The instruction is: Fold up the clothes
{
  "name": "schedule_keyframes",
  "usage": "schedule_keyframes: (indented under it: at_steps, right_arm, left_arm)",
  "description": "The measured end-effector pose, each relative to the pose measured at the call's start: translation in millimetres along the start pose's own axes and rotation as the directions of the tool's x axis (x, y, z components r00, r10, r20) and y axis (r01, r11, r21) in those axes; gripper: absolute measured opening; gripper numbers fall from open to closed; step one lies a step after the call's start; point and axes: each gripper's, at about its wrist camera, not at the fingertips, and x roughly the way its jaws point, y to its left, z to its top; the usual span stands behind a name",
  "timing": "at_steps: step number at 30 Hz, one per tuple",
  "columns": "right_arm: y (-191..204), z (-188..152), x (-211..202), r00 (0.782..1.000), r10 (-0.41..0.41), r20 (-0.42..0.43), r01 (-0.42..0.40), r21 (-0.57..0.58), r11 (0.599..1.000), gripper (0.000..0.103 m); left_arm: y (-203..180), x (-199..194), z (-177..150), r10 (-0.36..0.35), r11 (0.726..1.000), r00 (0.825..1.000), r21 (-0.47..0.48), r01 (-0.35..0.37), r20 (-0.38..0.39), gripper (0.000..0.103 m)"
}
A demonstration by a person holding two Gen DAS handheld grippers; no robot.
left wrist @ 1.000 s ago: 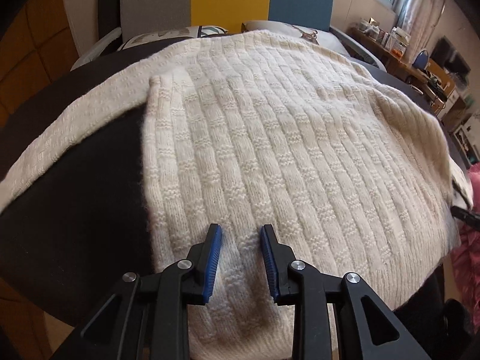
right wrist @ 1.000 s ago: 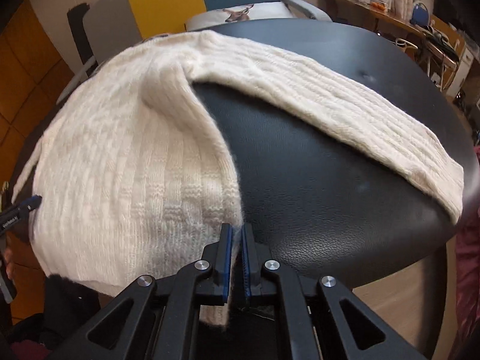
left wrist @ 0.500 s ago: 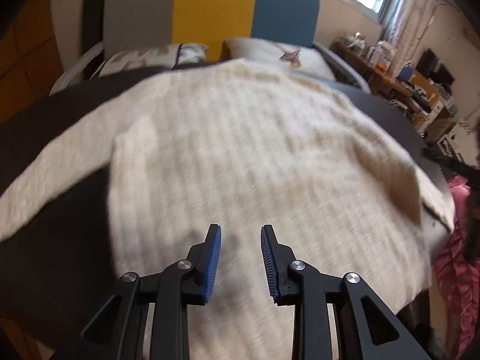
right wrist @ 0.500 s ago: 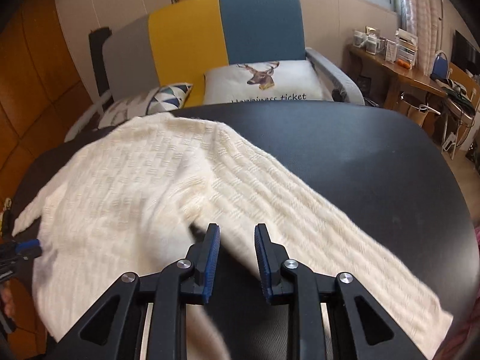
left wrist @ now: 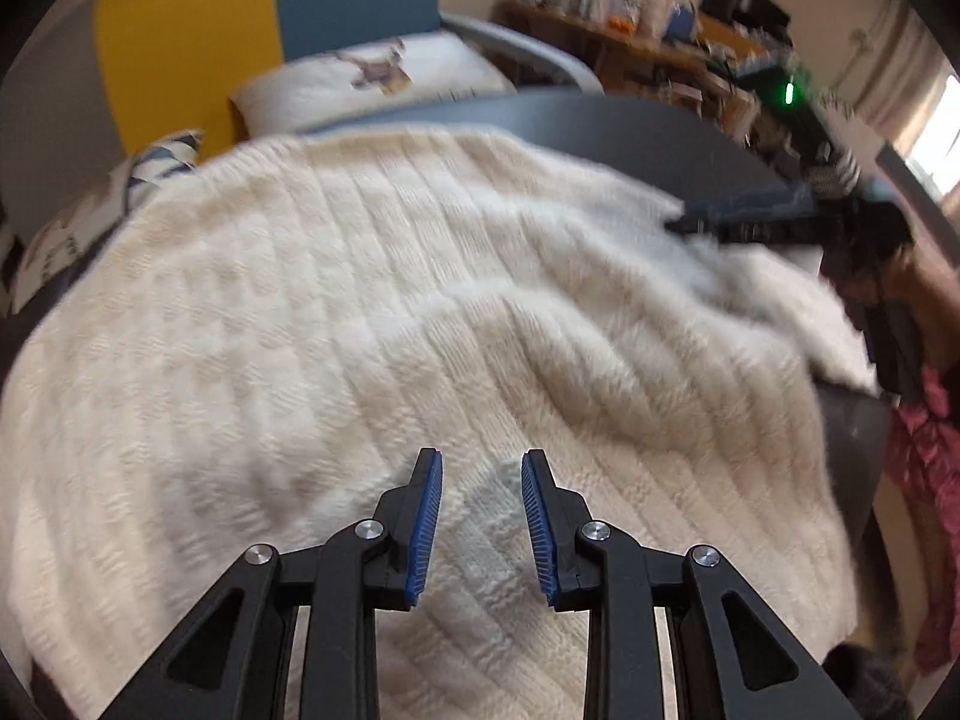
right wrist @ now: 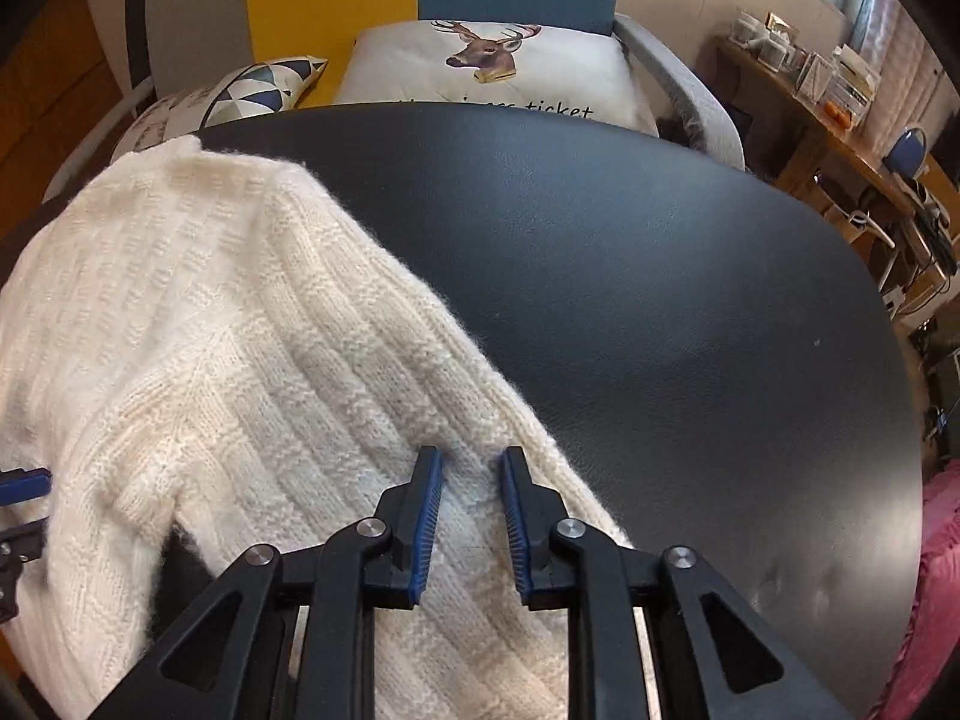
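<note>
In the left wrist view, the sweater point(left wrist: 372, 324) covered most of the black table point(left wrist: 600, 114), and only a strip of bare table showed along the far edge. The job looked barely started, to my eye. The sweater was not in a neat shape yet, and a big soft bump ran across its middle toward the right edge. The picture was blurry, so small things were hard to tell. The left gripper point(left wrist: 482, 468) was over the near part of the sweater. Its jaws stood partly open with nothing pinched between them, only wool below. The right gripper point(left wrist: 750, 219) showed as a dark blur near the right edge of the table, over the fluffy side of the sweater, and a hand point(left wrist: 918, 282) held it. In the right wrist view, the sweater point(right wrist: 198, 336) lay on the left half of the table point(right wrist: 660, 276), and the right half was bare. One long sleeve ran from the far left corner down toward the near edge. The right gripper point(right wrist: 471, 462) was over that sleeve. Its jaws were closing, with the wool under the gap but not yet squeezed. I guessed the sleeve had to be folded in next, and then the body. The sweater was cream white, thick and fuzzy, with rows of little knitted blocks. It looked soft and floppy.
</note>
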Motion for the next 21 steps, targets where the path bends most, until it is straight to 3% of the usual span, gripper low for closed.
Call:
schedule_keyframes:
  at_steps: [3,5,6,7,9,11,12,16,19,21]
  right_arm:
    - [-7,0,-3,0.998,0.057,0.017,-0.057,0.021,0.998,0.019]
    - [-19,-1,-16,0.974,0.221,0.058,-0.226,0.113,0.967,0.024]
    - [-24,-4,-24,0.927,0.364,0.093,-0.375,0.166,0.912,0.024]
    - [-26,-9,-28,0.858,0.501,0.112,-0.514,0.211,0.832,0.024]
    - [-24,-24,-29,0.742,0.659,0.122,-0.659,0.311,0.684,0.025]
    - [-22,-49,-28,0.705,0.694,0.145,-0.681,0.413,0.605,0.025]
    - [-22,-64,-25,0.695,0.702,0.157,-0.674,0.483,0.559,0.025]
    - [-36,-113,-14,0.791,0.57,0.221,-0.533,0.706,0.466,0.028]
    - [-41,-137,-4,0.801,0.48,0.359,-0.53,0.798,0.286,0.028]
    - [-44,-141,-3,0.794,0.417,0.443,-0.557,0.806,0.203,0.028]
  left_arm:
    - [-2,9,-2,-0.012,1.0,1.0,0.016,0.013,-0.014,0.028]
    - [1,3,-1,-0.047,0.999,0.999,-0.016,0.047,-0.001,0.028]
    - [3,-1,-1,-0.087,0.995,0.996,-0.046,0.087,0.012,0.028]
    - [5,-6,0,-0.124,0.989,0.992,-0.074,0.125,0.026,0.028]
    - [5,-10,2,-0.165,0.981,0.985,-0.096,0.169,0.043,0.028]
    - [5,-9,2,-0.17,0.98,0.984,-0.101,0.174,0.045,0.028]
    - [4,-9,1,-0.175,0.978,0.984,-0.103,0.179,0.044,0.028]
    - [0,-1,-9,-0.172,0.98,0.985,-0.096,0.174,0.024,0.028]
    - [-3,4,-17,-0.163,0.982,0.986,-0.091,0.165,0.024,0.028]
    - [-5,1,-18,-0.164,0.982,0.986,-0.087,0.166,0.03,0.028]
